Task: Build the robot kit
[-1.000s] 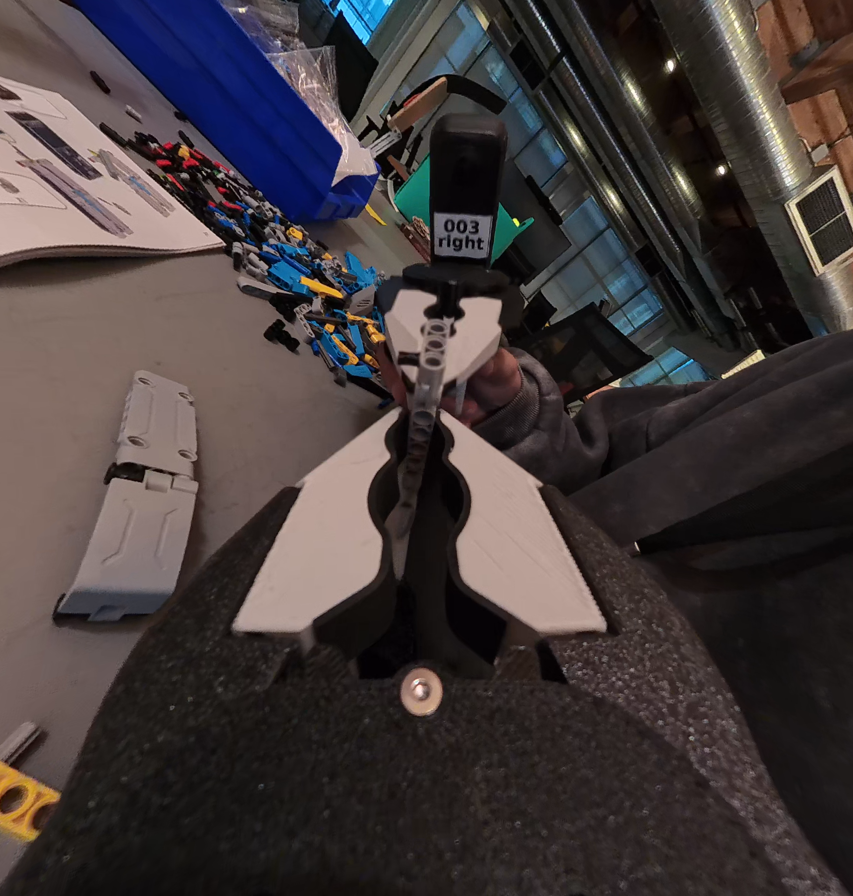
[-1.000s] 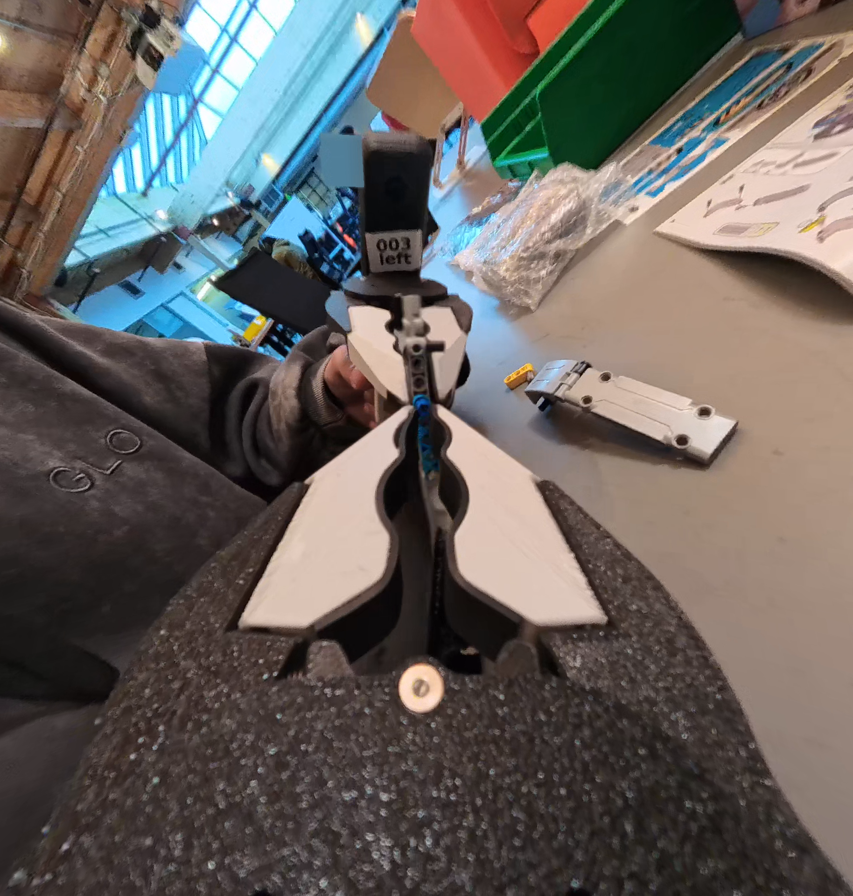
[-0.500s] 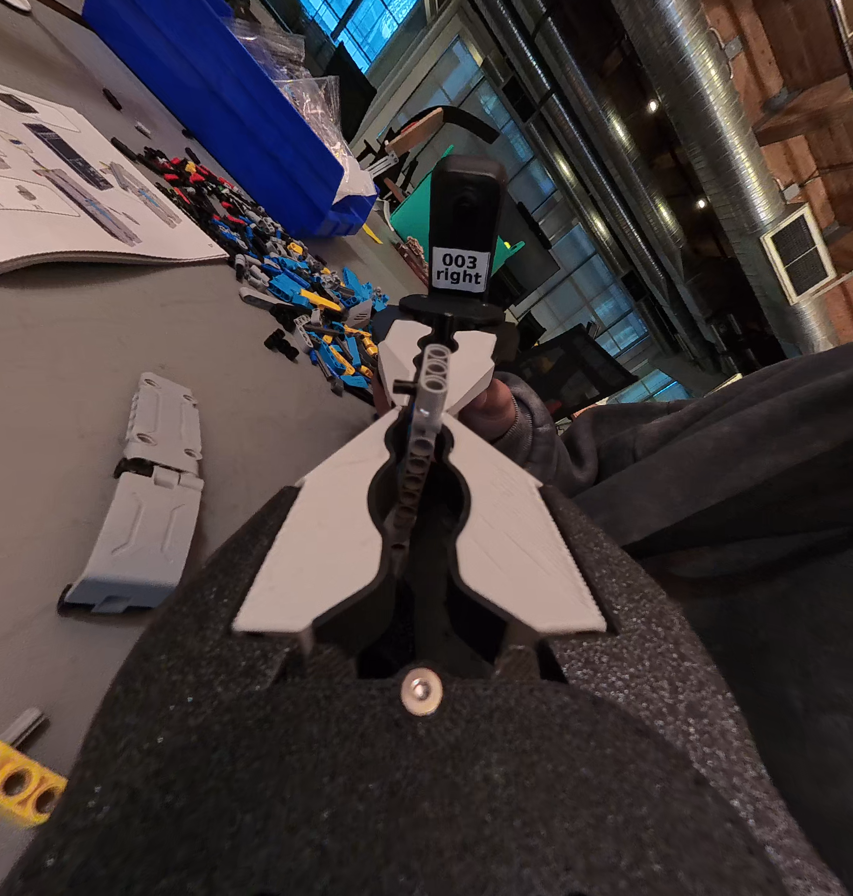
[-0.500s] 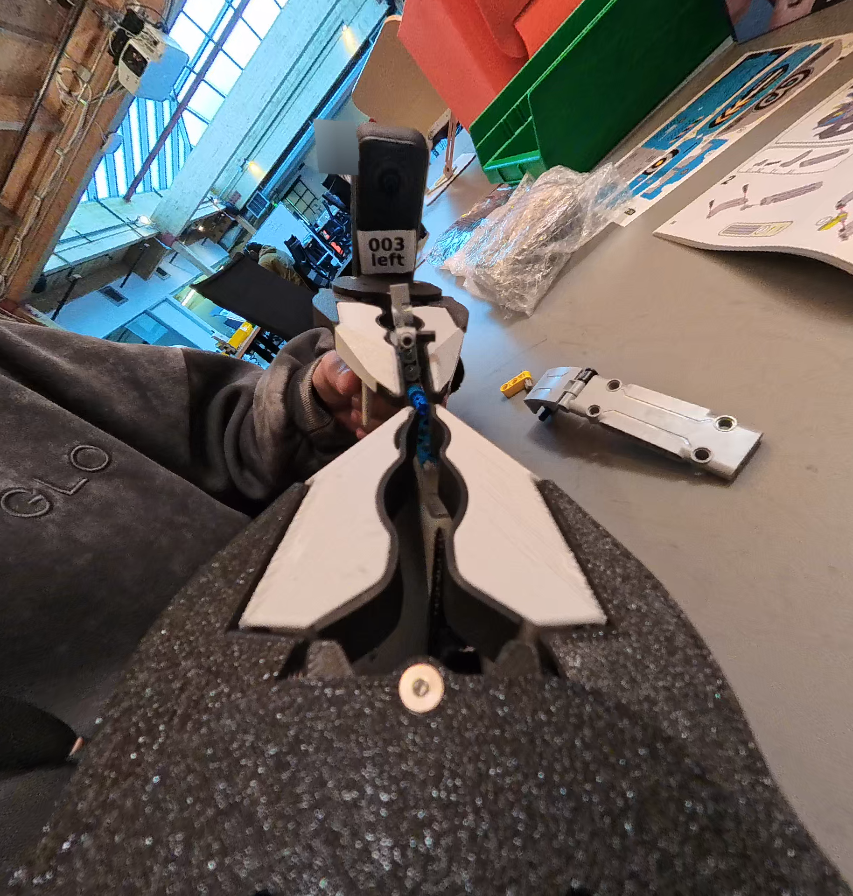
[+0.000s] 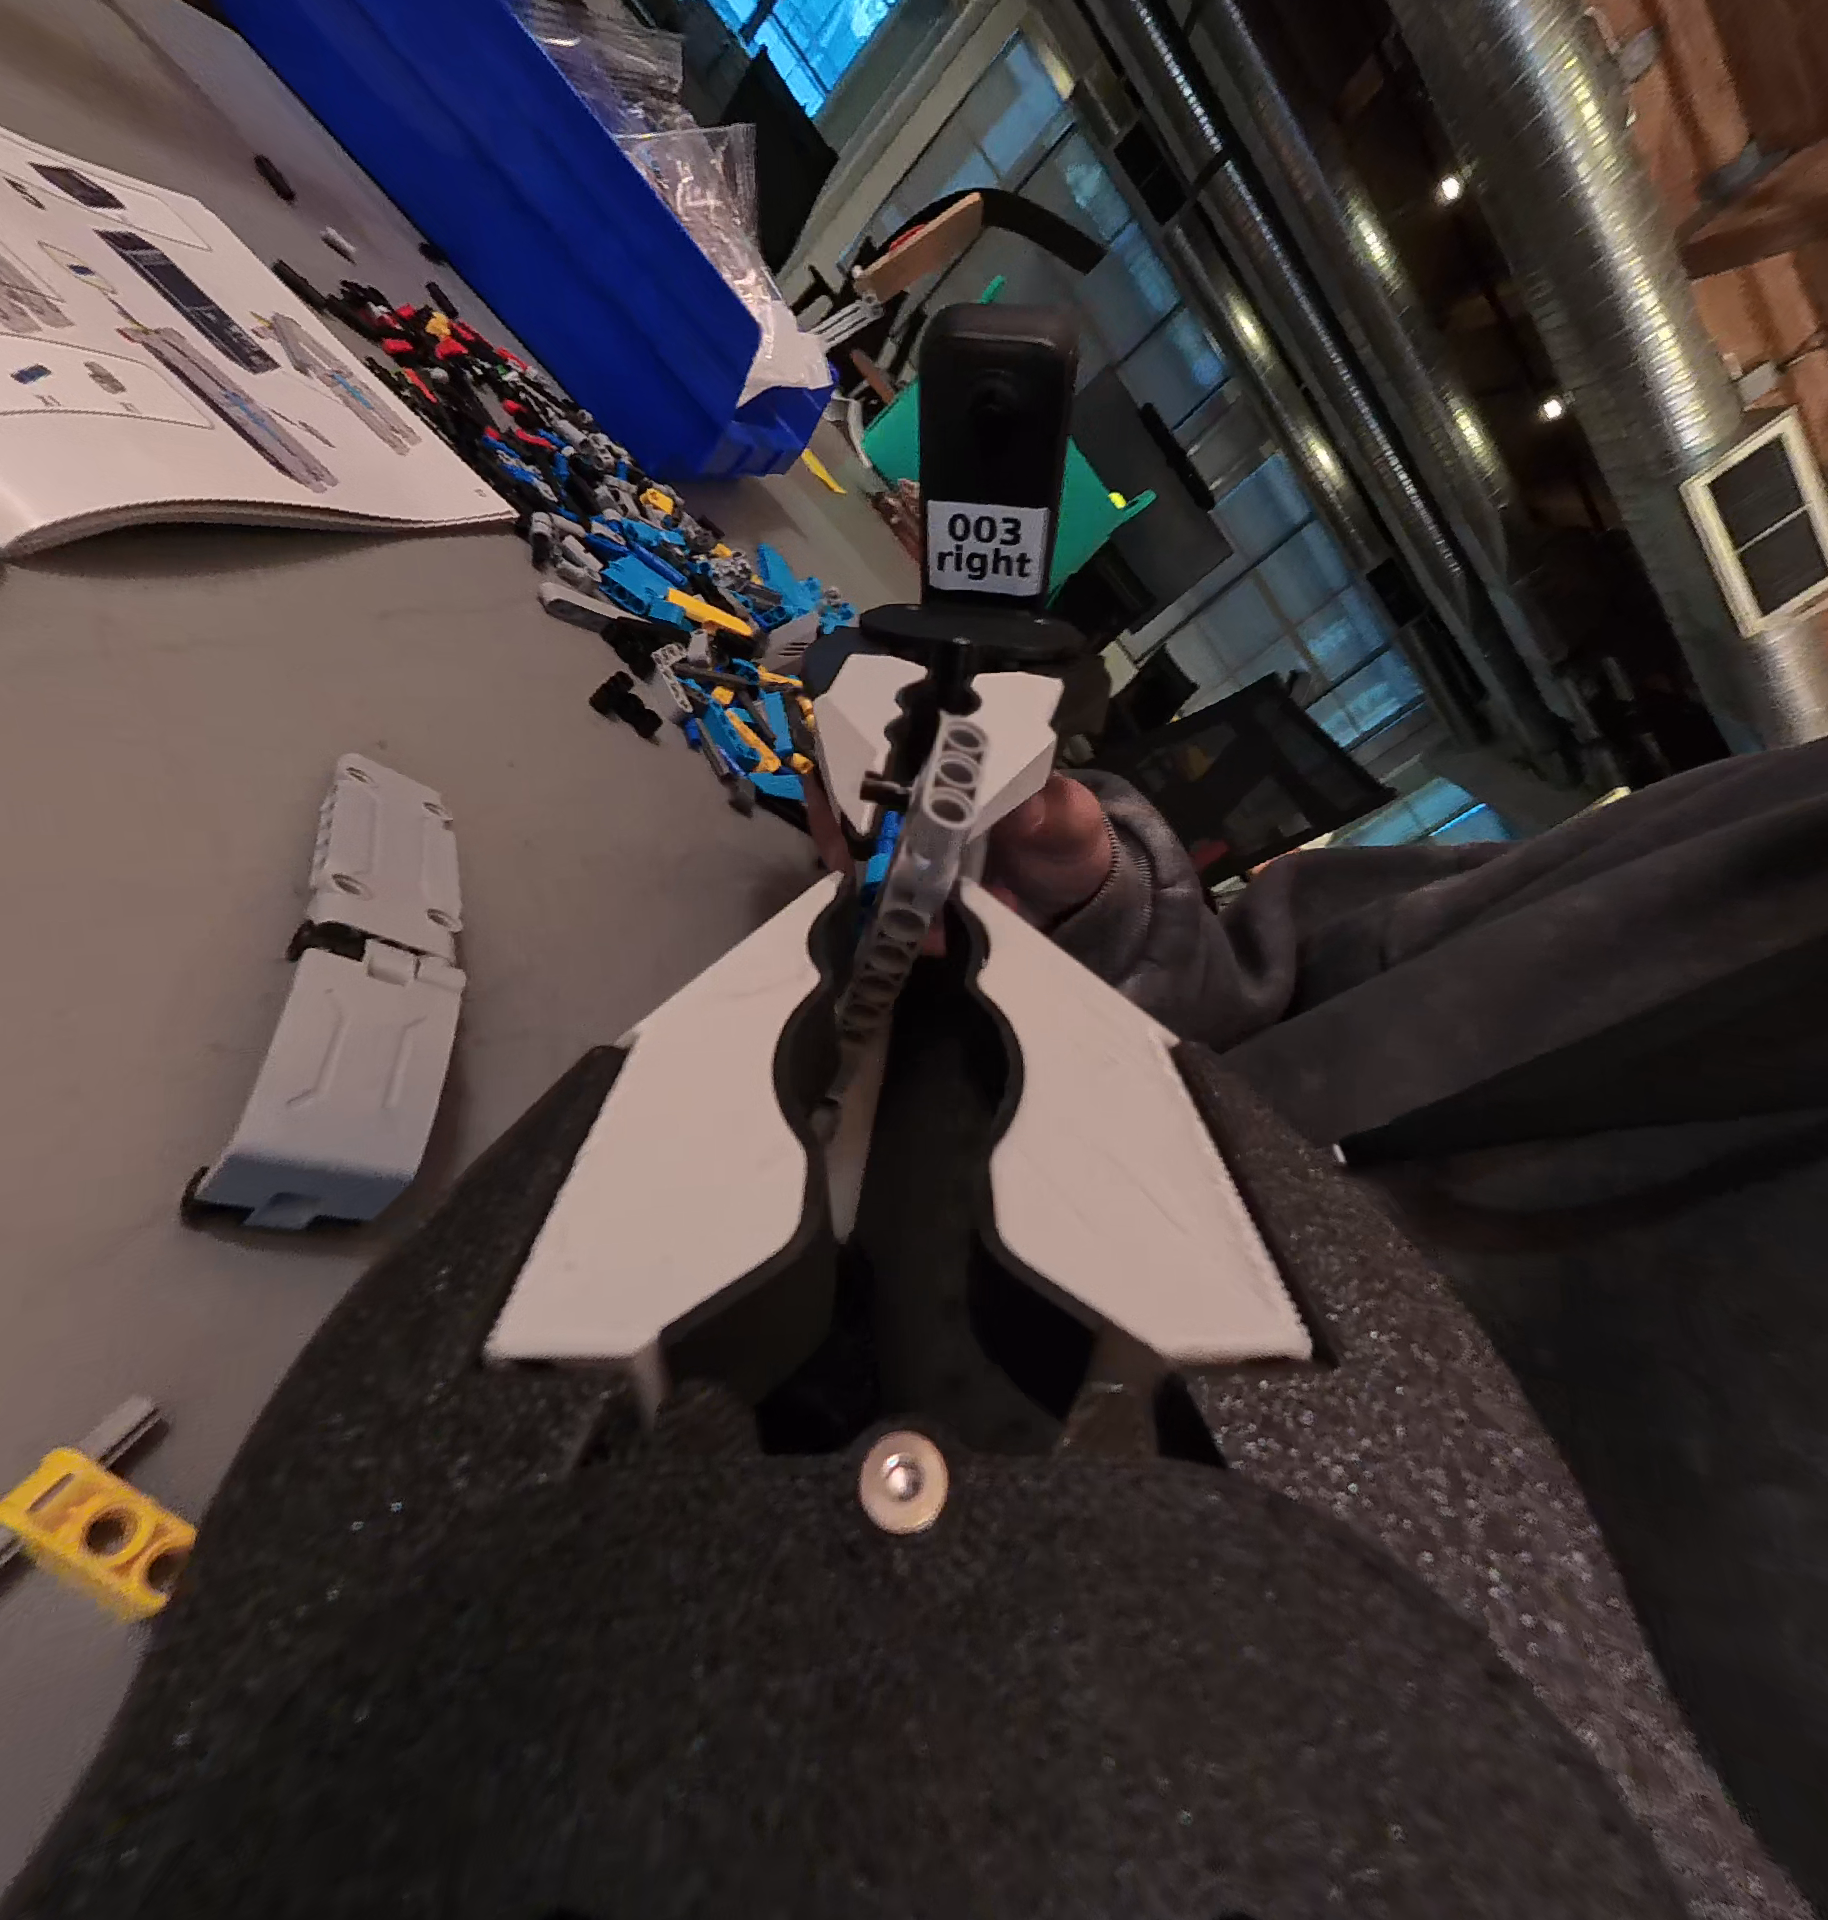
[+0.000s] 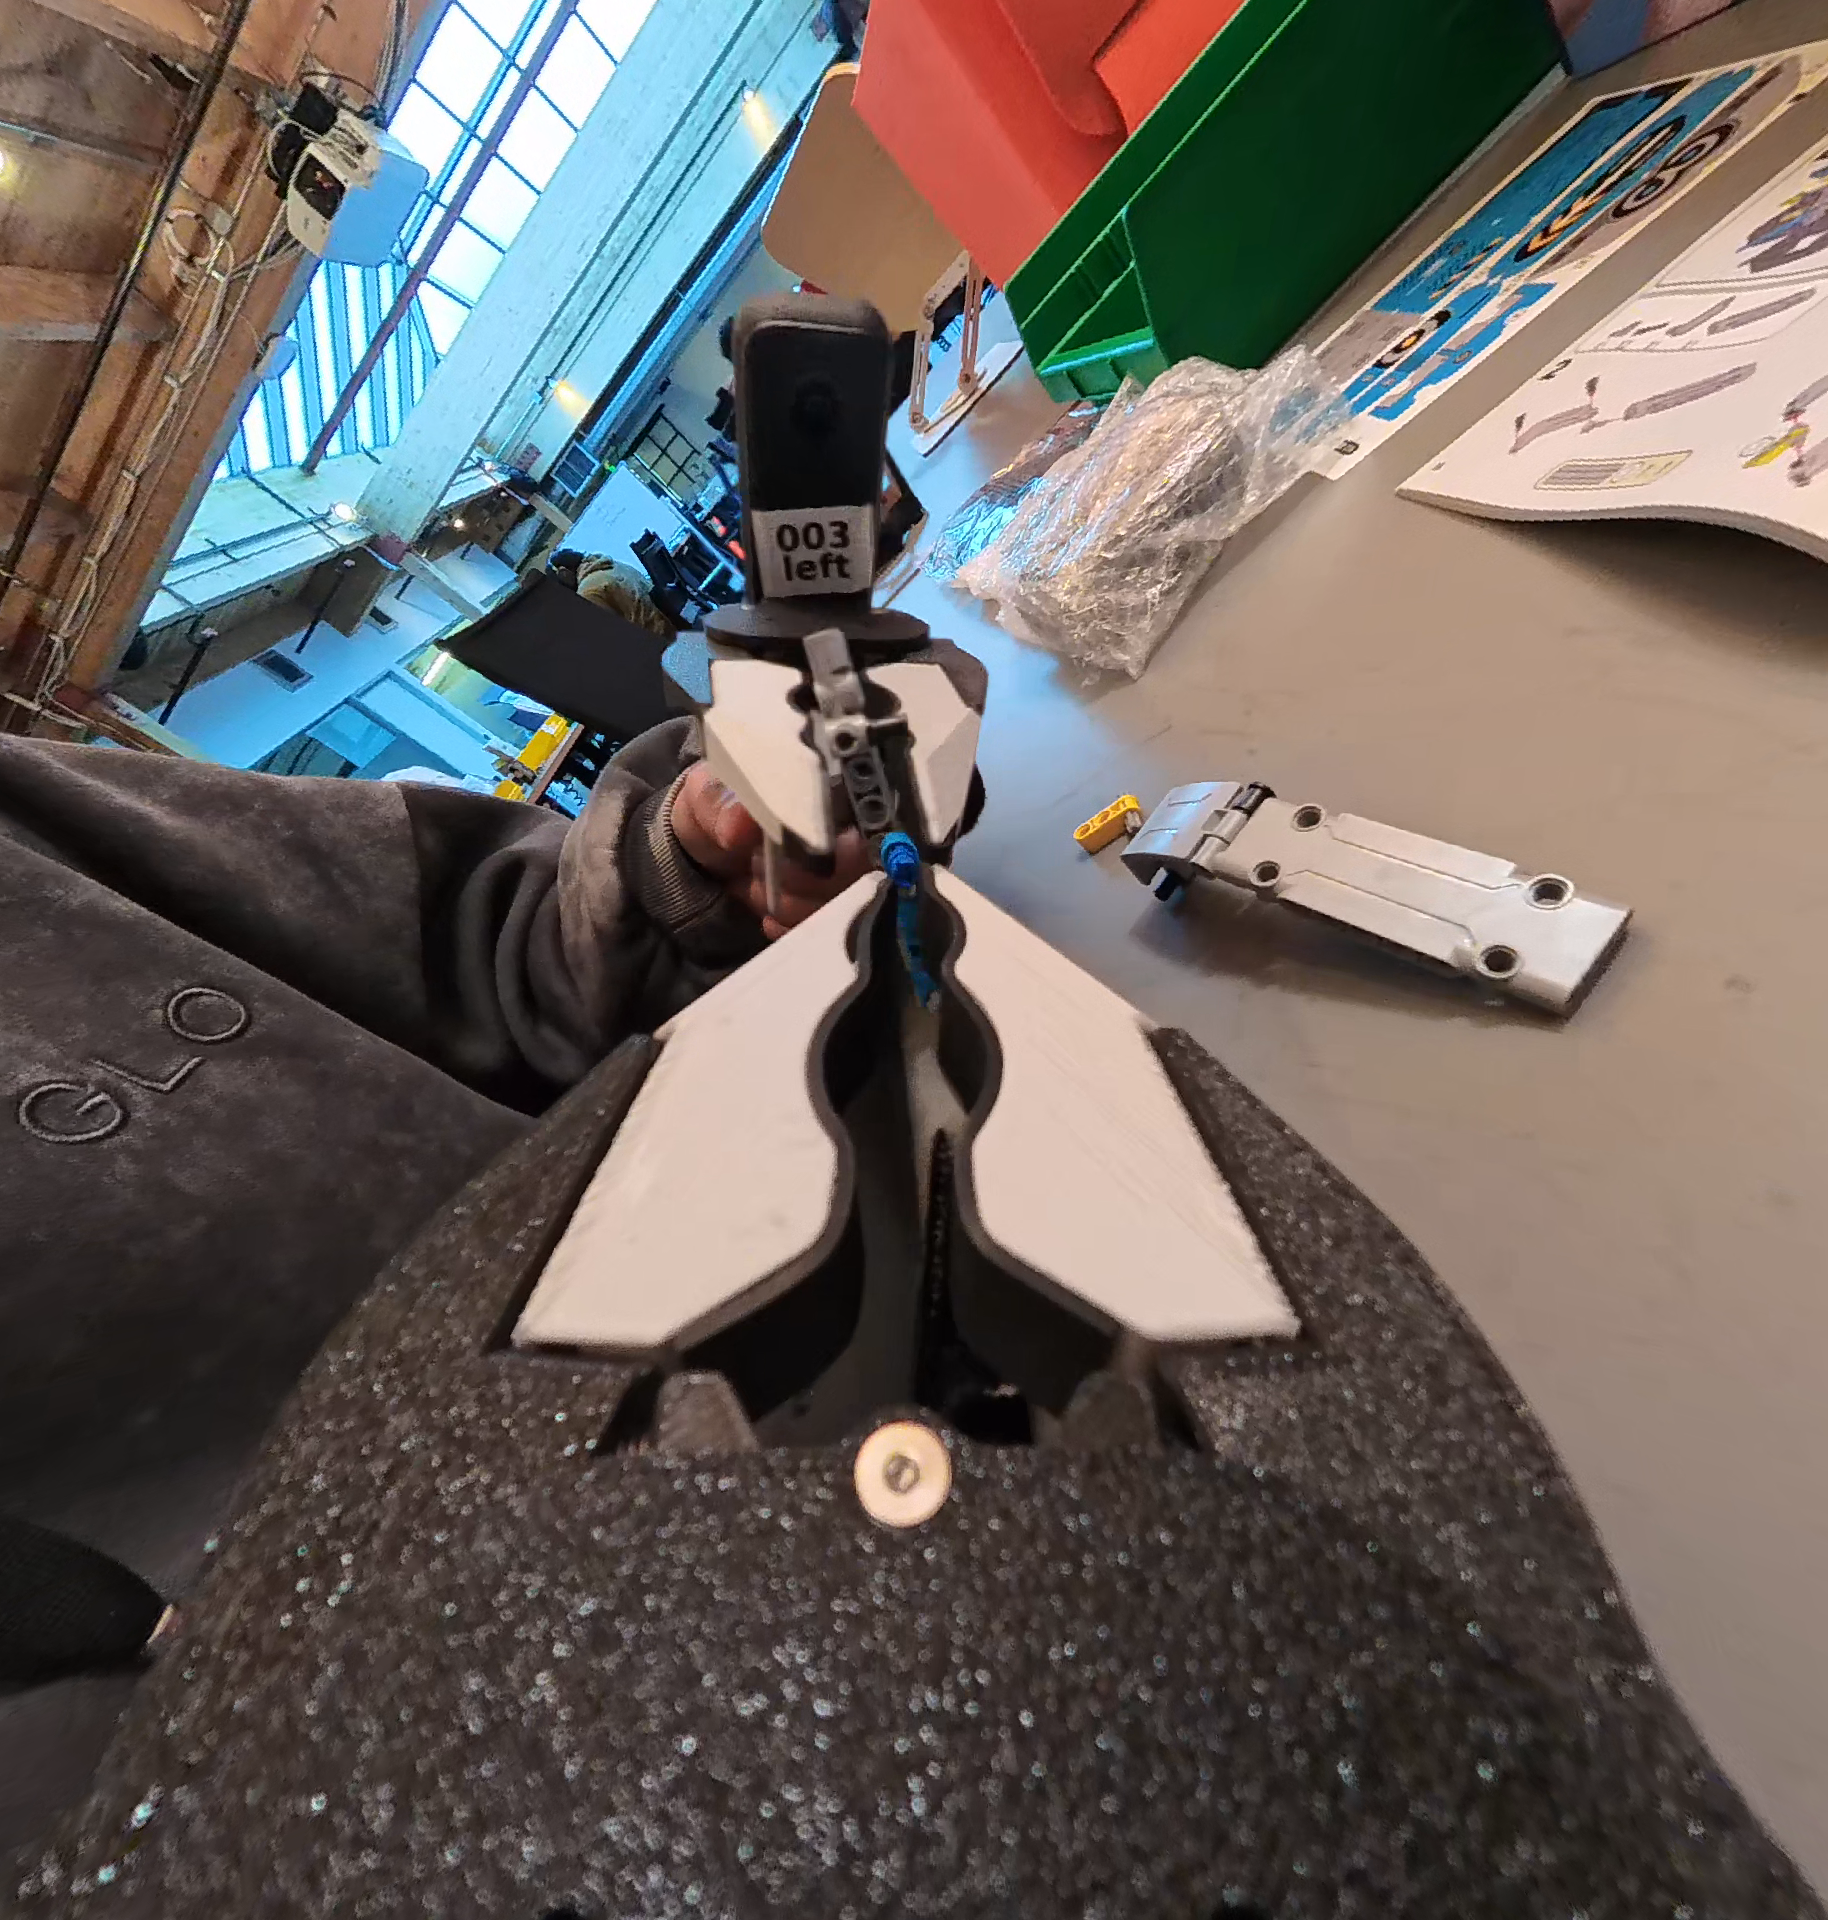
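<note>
My left gripper [image 5: 908, 891] is open. A grey perforated beam [image 5: 941, 790] stands tilted between its fingers, with a gap on both sides. The beam runs up to my right gripper [image 5: 915, 821], which faces it tip to tip. My right gripper [image 6: 905, 883] is shut on a small blue pin [image 6: 902, 914]. The pin's tip meets the near end of the beam [image 6: 856, 727]. The pin also shows in the left wrist view [image 5: 874, 847], beside the beam. In the right wrist view the left gripper [image 6: 853, 790] shows its fingers spread around the beam. Both are held above the grey table [image 6: 1512, 1195].
A grey hinged panel [image 5: 359, 997] [image 6: 1377, 894] lies on the table, a small yellow piece [image 6: 1105, 823] beside it. A pile of small pieces [image 5: 661, 582], an open booklet [image 5: 162, 364], a blue bin [image 5: 577, 208], a plastic bag [image 6: 1128, 509] and a green bin [image 6: 1253, 208] lie farther off. A person's dark sleeve fills one side. Both grippers' tips are close together, under 4 cm apart. The small yellow piece [image 6: 1105, 823] is about 12 cm from my left fingertips.
My left gripper's fingers have spread apart off the grey beam, which now leans loose between them. My right gripper stays shut on the blue pin.
</note>
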Demonstrator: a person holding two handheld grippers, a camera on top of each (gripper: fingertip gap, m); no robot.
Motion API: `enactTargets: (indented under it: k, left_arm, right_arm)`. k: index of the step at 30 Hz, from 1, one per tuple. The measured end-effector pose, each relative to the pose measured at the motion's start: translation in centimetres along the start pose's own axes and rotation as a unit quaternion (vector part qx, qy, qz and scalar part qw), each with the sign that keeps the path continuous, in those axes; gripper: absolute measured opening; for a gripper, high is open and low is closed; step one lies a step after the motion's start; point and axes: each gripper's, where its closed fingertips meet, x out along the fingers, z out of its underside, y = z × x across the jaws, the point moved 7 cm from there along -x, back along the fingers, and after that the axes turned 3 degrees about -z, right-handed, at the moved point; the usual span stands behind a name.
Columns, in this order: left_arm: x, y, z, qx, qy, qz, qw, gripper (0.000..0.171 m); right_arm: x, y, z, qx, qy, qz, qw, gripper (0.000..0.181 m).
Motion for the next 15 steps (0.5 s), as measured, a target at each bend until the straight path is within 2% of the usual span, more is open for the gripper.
enactTargets:
  k: [4,10,15]
  left_arm:
    - [0.1,0.2,0.0,0.021,0.0,-0.014,1.0,0.009]
    - [0.5,0.8,0.3,0.06,-0.011,-0.029,0.998,0.01]
    - [0.5,1.5,0.3,0.085,-0.008,-0.013,0.996,0.007]
  right_arm:
    - [0.0,-0.1,-0.1,0.005,0.006,-0.008,1.0,0.003]
    - [-0.2,-0.2,-0.3,0.021,0.021,-0.033,0.999,0.001]
    - [-0.2,-0.8,-0.4,0.027,0.029,-0.069,0.997,0.0]
